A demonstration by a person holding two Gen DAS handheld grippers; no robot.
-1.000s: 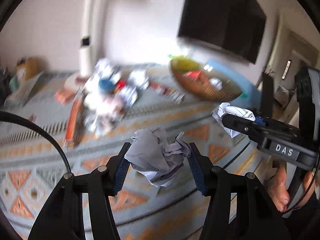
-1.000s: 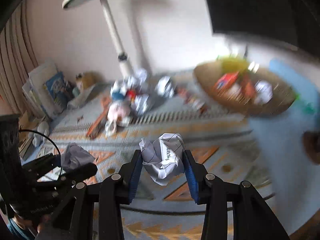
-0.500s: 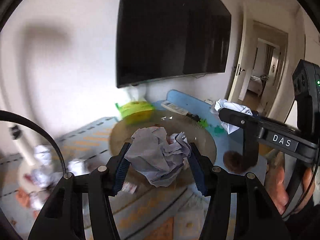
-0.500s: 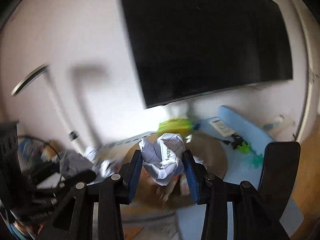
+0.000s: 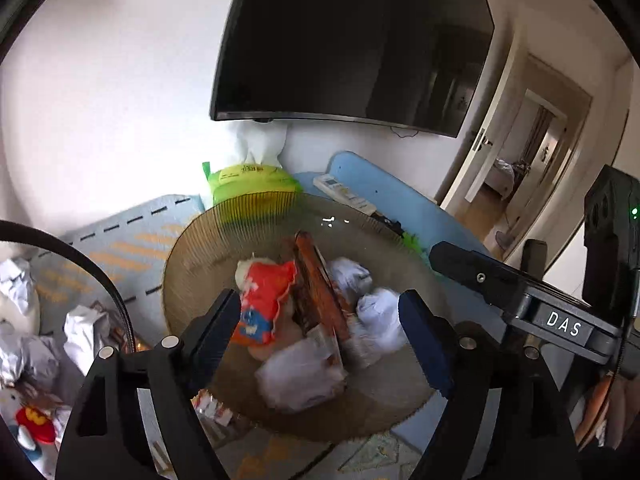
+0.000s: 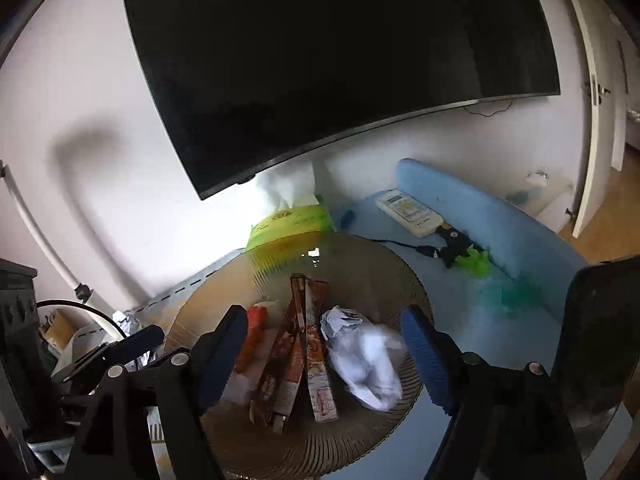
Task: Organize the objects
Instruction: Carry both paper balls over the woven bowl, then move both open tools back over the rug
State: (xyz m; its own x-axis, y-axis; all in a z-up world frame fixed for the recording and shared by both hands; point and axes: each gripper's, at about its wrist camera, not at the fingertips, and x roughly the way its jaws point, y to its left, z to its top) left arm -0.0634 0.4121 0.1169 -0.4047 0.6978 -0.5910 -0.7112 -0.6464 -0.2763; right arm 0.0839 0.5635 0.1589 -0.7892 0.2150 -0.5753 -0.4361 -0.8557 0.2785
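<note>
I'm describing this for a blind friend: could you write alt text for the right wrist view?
A pair of black tongs with blue pads, just opening with nothing gripped, hangs over a round ribbed bowl holding crumpled paper, snack boxes and a red packet. Behind it are a green tissue pack, a white remote and a dark wall television.

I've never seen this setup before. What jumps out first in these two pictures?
A big dark television fills the wall at the top. Below it a ribbed brown bowl holds crumpled paper balls, snack boxes and a small plush in red. Two pairs of black fingers with blue pads are opening above it, nothing between them.
</note>
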